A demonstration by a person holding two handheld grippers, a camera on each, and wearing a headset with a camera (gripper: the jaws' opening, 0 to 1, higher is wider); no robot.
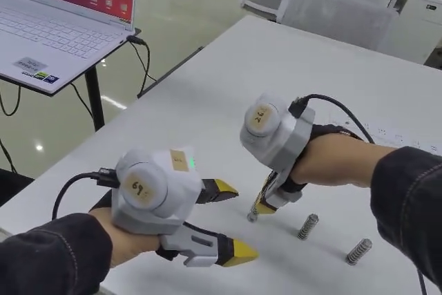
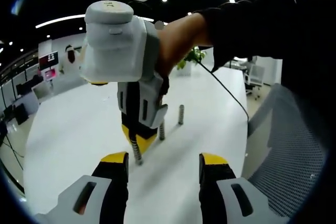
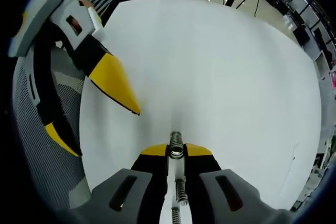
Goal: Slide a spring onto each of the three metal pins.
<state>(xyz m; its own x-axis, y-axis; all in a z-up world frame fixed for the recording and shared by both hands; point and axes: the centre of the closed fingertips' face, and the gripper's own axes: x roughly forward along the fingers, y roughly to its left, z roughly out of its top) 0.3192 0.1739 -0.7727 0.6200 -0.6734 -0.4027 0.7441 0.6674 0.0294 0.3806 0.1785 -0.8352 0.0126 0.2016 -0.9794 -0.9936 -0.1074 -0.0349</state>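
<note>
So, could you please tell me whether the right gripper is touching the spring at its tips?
Touching. The right gripper view shows the right gripper shut on the spring, with both yellow tips pressed against its coils and no gap.

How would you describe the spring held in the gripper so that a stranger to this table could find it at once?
On the white table, find the right gripper, the one tipped nose-down onto the tabletop. The spring is pinched between its yellow tips, lower end at the table. Unlike it, the two other springs beside it stand free, touched by nothing.
</note>
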